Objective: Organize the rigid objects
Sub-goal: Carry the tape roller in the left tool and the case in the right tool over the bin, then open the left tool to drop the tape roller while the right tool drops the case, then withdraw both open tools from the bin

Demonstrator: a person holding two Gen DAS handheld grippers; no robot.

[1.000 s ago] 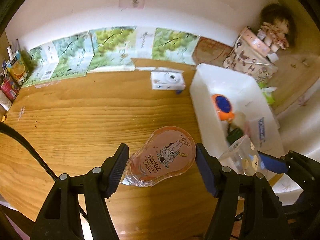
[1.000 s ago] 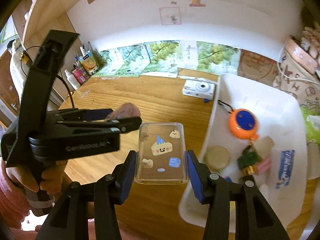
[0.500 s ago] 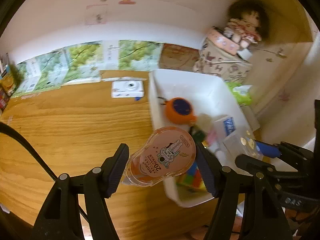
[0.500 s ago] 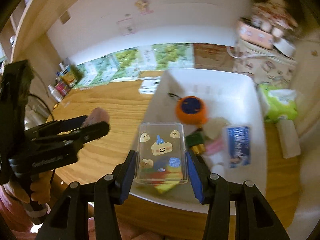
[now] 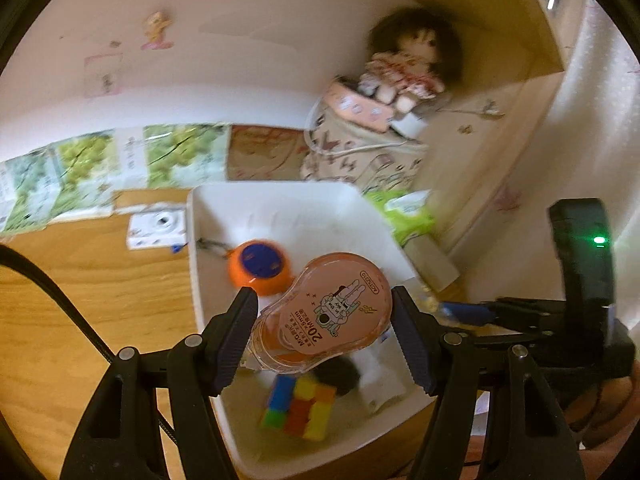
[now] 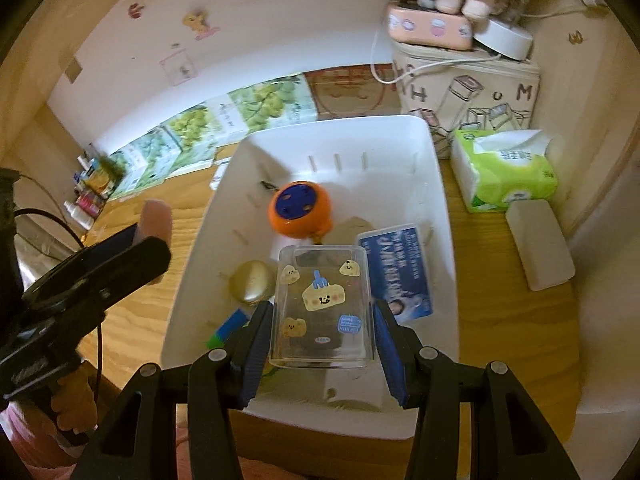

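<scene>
On the wooden desk (image 6: 516, 304) sits our white bin (image 6: 436, 184). We hold the orange correction-tape dispenser (image 5: 328, 312) clamped in the left gripper (image 5: 322, 334) and the clear sticker-decorated box (image 6: 320, 304) clamped in the right gripper (image 6: 322, 350), both above the bin's contents.

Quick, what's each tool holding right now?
Left tool: shut on the orange correction tape, above the white bin.
Right tool: shut on the clear sticker box, also above the bin.
</scene>
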